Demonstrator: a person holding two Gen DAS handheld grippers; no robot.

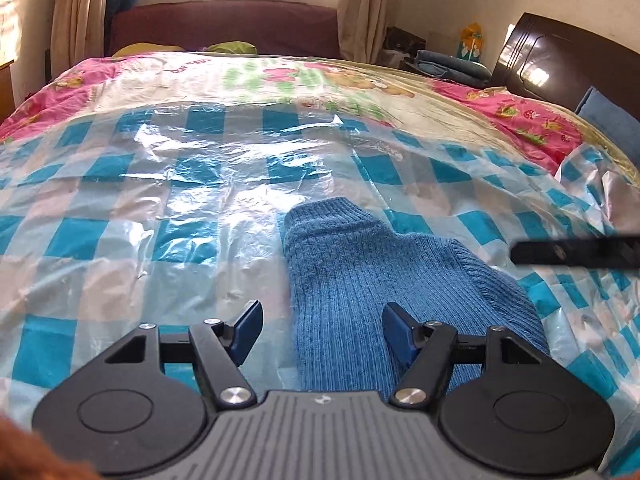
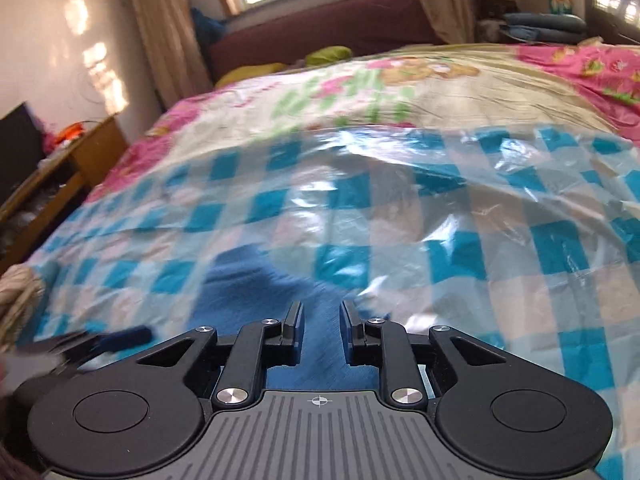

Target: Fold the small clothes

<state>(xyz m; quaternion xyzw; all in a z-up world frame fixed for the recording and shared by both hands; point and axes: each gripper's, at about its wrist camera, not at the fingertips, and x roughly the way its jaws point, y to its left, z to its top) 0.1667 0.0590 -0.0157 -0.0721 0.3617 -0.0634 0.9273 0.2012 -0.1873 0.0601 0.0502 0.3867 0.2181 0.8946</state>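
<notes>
A small blue knitted garment [image 1: 360, 272] lies on the blue-and-white checked plastic sheet [image 1: 160, 200] on the bed. My left gripper [image 1: 320, 326] is open just above its left part, one finger on each side of the knit's left edge. In the right wrist view the same blue knit [image 2: 256, 292] lies blurred under my right gripper [image 2: 322, 316], whose jaws stand apart with nothing clamped between them. A finger of the right gripper [image 1: 572, 254] shows at the right edge of the left wrist view, and the left gripper [image 2: 120, 336] shows at the lower left of the right wrist view.
The bed carries a pink and cream cartoon quilt [image 1: 280, 76] beyond the plastic sheet. A dark headboard [image 1: 568, 60] stands at the right, a maroon sofa [image 1: 224, 28] under the window, a wooden desk [image 2: 60, 176] at the left. Folded dark clothes [image 1: 452, 66] lie by the far corner.
</notes>
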